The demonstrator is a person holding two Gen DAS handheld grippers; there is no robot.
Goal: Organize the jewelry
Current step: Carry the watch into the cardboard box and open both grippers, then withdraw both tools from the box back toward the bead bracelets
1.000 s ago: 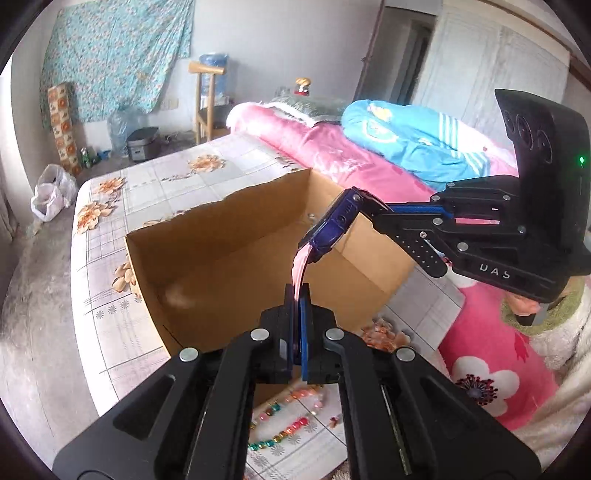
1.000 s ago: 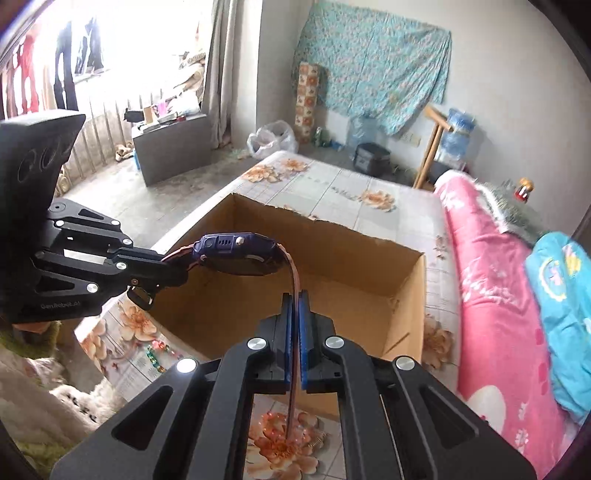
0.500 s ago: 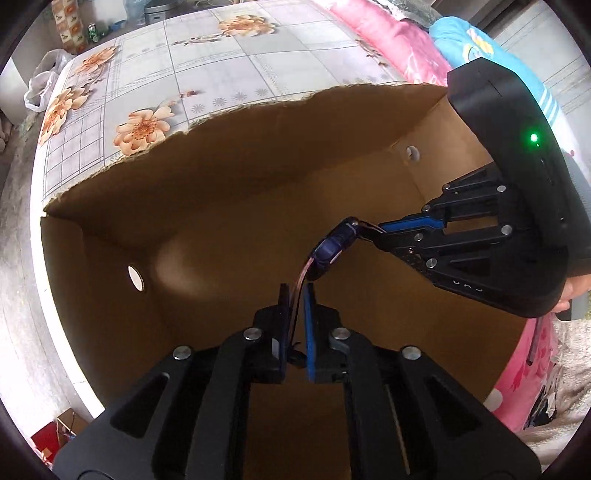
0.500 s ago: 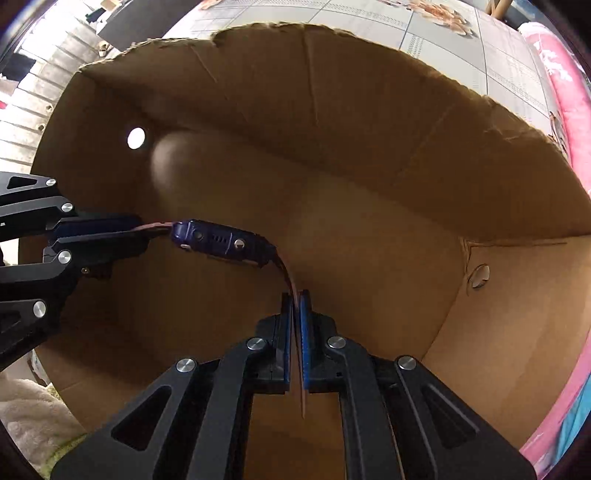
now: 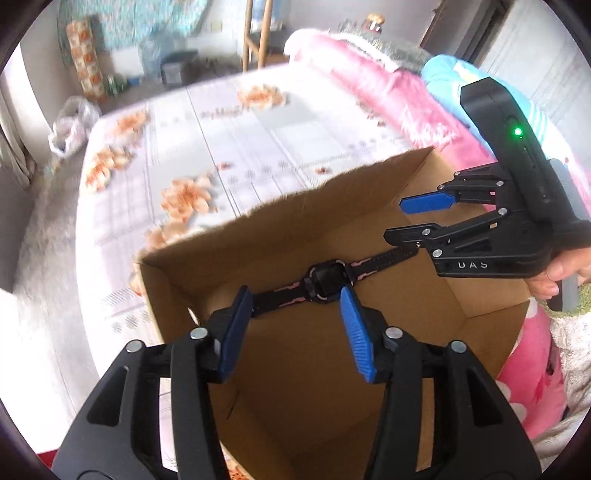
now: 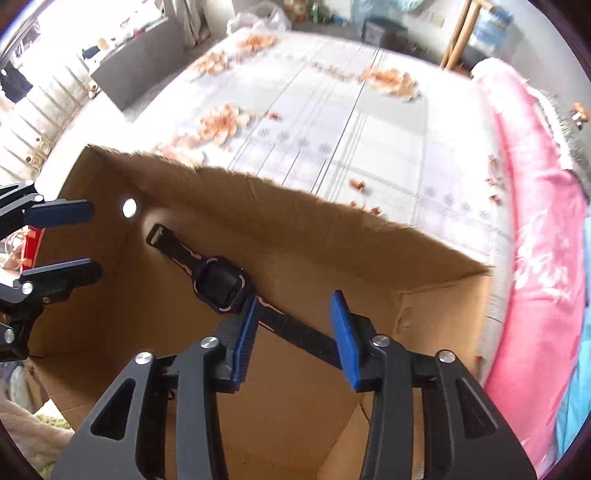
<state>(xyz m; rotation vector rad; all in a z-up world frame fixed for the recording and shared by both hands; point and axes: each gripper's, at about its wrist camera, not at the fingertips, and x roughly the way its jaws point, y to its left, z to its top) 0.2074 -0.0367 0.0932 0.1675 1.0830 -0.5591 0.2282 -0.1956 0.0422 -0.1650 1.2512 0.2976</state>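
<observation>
A dark blue watch (image 5: 327,277) with a black-and-pink strap lies stretched flat on the floor of an open cardboard box (image 5: 207,251), against the far wall. It also shows in the right wrist view (image 6: 221,282), inside the box (image 6: 295,210). My left gripper (image 5: 295,328) is open and empty above the box, over one strap end. My right gripper (image 6: 293,332) is open and empty over the other strap end. Each gripper shows in the other's view: the right gripper (image 5: 410,218) and the left gripper (image 6: 79,242).
The box stands on a bed sheet with orange flowers (image 5: 184,195). A pink quilt (image 6: 535,240) and blue bedding (image 5: 454,74) lie along the right side. A wooden chair (image 5: 258,33) and a white bag (image 5: 70,122) are on the floor beyond the bed.
Both grippers opened and let go of the watch strap. The watch now lies flat in the box, and both grippers have lifted up and back from it.
</observation>
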